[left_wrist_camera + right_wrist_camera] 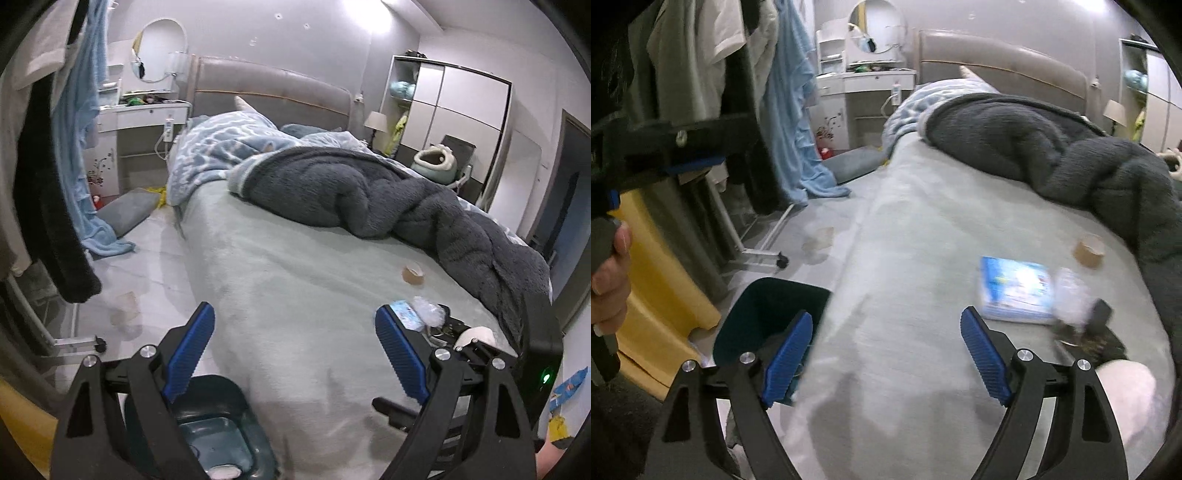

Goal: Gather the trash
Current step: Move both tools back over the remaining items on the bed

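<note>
Trash lies on the pale green bed (923,229): a blue tissue pack (1015,291), a crumpled clear wrapper (1071,291), a brown tape roll (1089,251) and a dark object (1097,332). They also show in the left wrist view: the tissue pack (406,314), the wrapper (428,314), the tape roll (413,274). A dark teal bin (764,314) stands on the floor beside the bed; it shows below my left gripper too (214,424). My left gripper (295,354) is open and empty over the bed's edge. My right gripper (886,354) is open and empty, short of the tissue pack.
A dark grey blanket (369,192) and a blue patterned quilt (221,147) cover the far bed. Clothes hang on a wheeled rack (720,92) at the left. A yellow object (657,280) stands by the bin. A white ball (476,334) lies near the right finger.
</note>
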